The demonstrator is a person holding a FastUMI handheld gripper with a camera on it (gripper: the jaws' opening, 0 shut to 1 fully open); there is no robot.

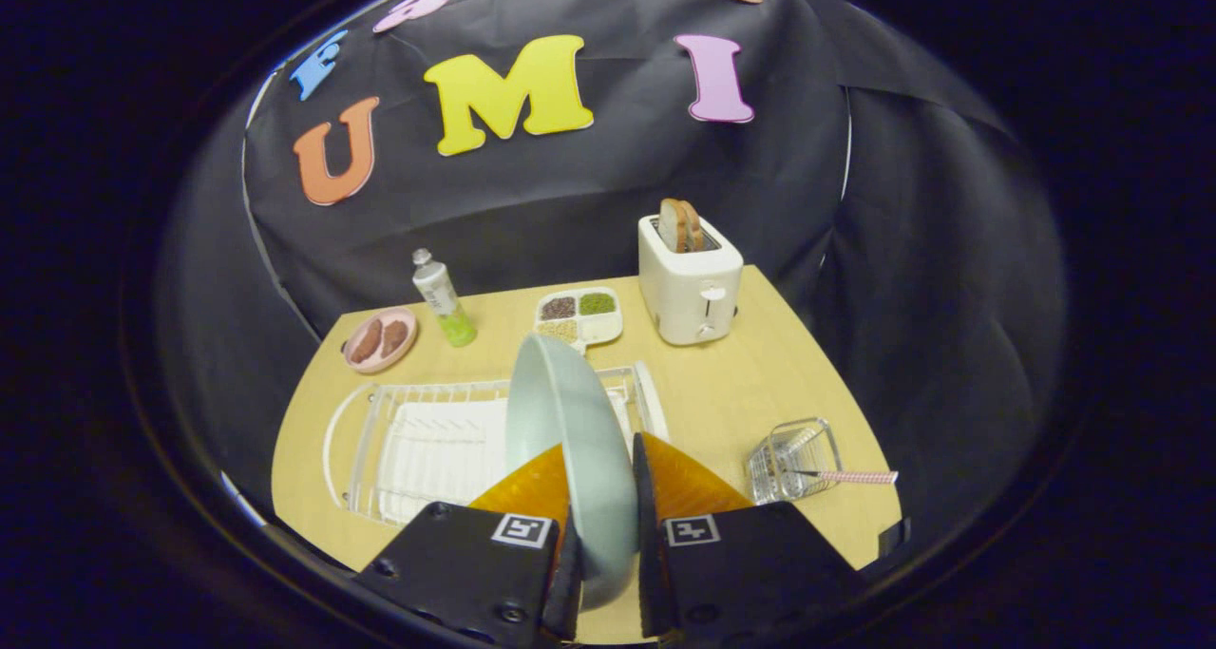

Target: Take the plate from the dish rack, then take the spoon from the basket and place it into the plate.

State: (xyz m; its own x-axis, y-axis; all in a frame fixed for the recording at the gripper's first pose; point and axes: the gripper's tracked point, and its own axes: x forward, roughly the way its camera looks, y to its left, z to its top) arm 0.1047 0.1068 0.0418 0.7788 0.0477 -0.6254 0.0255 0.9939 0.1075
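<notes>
A pale grey-green plate (570, 440) stands on edge between my two fingers, and my gripper (601, 525) is shut on its rim. The plate is held up above the white wire dish rack (418, 440), which sits on the wooden table just beyond and to the left of the fingers. To the right of the fingers stands a small wire basket (790, 459) with a spoon in it; the spoon's pink patterned handle (855, 477) sticks out over the basket's right side.
At the back of the wooden table (741, 392) stand a white toaster (690, 288) with bread slices, a divided dish of grains (578, 316), a bottle with green liquid (443, 299) and a pink plate with sausages (380, 339). Bare tabletop lies between rack and basket.
</notes>
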